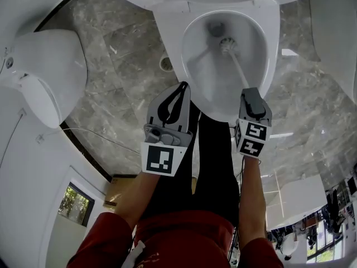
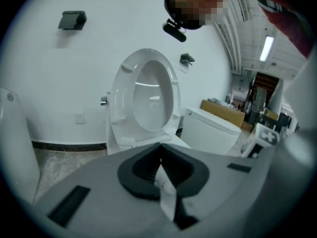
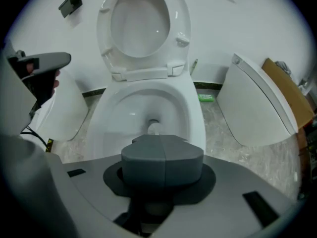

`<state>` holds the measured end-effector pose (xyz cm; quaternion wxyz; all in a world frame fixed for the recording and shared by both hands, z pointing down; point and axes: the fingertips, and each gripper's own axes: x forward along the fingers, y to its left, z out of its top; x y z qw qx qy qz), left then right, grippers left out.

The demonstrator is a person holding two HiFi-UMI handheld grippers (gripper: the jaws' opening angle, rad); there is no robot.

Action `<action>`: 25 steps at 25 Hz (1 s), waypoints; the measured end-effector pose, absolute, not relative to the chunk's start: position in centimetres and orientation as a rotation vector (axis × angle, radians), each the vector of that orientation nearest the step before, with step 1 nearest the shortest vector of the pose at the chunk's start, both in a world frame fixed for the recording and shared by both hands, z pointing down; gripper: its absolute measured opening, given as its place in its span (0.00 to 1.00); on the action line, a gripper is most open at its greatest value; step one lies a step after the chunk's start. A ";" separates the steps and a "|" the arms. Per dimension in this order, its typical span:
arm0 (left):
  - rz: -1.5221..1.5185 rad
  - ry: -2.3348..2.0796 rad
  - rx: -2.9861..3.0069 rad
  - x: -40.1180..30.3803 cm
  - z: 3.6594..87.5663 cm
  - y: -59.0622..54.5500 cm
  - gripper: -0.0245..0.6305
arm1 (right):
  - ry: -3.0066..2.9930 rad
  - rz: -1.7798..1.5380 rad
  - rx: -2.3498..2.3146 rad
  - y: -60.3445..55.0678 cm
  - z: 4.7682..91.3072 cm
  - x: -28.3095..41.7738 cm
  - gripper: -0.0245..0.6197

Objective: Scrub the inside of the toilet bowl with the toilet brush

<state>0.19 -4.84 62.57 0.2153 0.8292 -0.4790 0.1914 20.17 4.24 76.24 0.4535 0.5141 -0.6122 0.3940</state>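
Note:
The white toilet bowl point(image 1: 269, 33) lies open at the top of the head view, and in the right gripper view the bowl point(image 3: 124, 108) sits straight ahead. A toilet brush reaches down into it: its white handle point(image 1: 240, 68) slants up-left to the brush head point(image 1: 226, 43) near the drain. My right gripper point(image 1: 251, 91) is shut on the handle's upper end. In its own view the grey jaws point(image 3: 162, 150) hide the handle, and only the brush head point(image 3: 153, 128) shows beyond them. My left gripper point(image 1: 182, 86) hangs beside the bowl's front rim, shut, with a small white slip at the pads point(image 2: 163, 182).
A second white toilet point(image 1: 47, 71) stands on the left and another point(image 3: 257, 108) on the right. The seat and lid point(image 3: 141, 24) are raised against the wall. A round floor drain point(image 1: 165, 63) sits in the grey marble floor left of the bowl.

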 end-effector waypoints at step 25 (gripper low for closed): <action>0.533 -1.371 2.286 -2.2 62.7 -4.5 0.04 | -1.591 0.706 0.952 -4.4 86.9 14.4 0.27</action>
